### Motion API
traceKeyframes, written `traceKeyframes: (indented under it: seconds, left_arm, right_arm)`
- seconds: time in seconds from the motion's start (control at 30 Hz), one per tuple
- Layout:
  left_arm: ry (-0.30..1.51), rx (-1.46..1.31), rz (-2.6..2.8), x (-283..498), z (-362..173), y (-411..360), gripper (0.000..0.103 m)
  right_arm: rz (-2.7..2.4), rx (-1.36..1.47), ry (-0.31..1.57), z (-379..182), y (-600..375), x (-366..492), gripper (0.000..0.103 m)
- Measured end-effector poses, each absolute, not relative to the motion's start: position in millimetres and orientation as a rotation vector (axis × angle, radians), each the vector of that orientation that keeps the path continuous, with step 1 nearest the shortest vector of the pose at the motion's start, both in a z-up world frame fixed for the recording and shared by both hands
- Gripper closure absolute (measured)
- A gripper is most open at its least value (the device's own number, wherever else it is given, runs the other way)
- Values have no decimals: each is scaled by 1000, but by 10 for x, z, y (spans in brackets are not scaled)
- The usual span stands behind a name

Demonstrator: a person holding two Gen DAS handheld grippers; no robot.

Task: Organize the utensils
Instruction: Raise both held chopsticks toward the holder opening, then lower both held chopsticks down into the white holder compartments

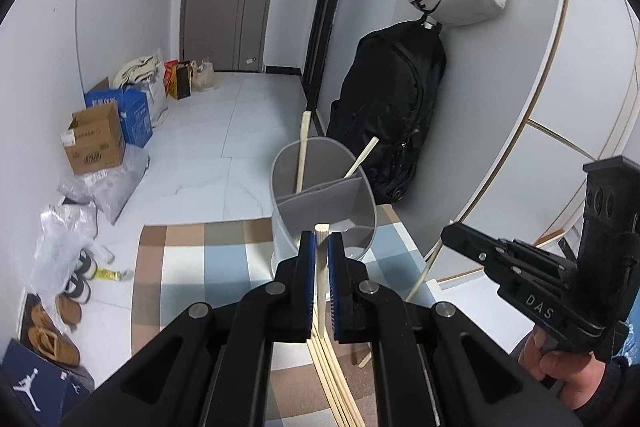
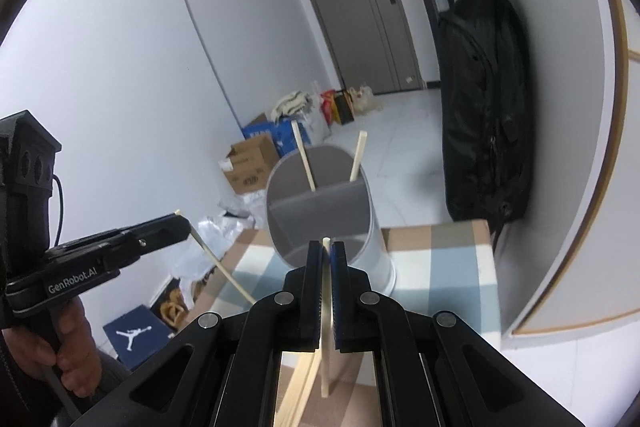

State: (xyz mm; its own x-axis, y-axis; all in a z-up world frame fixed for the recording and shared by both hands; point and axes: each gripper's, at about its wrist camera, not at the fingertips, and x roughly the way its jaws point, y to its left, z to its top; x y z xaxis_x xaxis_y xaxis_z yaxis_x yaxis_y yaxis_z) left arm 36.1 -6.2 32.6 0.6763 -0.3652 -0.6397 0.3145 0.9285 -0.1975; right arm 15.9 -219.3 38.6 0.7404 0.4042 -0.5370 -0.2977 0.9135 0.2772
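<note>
Likely the main risk is a chopstick catching the rim or divider of the grey utensil holder (image 1: pixel 320 187), which stands at the far edge of the checked tabletop (image 1: pixel 224 259), and tipping it or falling short. The left gripper (image 1: pixel 321 243) has its fingers closed on one chopstick (image 1: pixel 321 279), tip poking just past the pads, near the holder's near compartment. The right gripper (image 2: pixel 327 251) likewise pinches a chopstick (image 2: pixel 327 307) upright between its fingers; two more chopsticks (image 1: pixel 302 143) already lean in the far compartment.
</note>
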Motion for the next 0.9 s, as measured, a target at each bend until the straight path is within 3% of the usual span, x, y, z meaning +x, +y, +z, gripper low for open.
traceKeyframes:
  seconds: [0.9]
  left_arm:
    - [607, -28, -407, 878, 1237, -174, 101]
  right_arm:
    - [460, 180, 415, 1595, -2180, 896, 100]
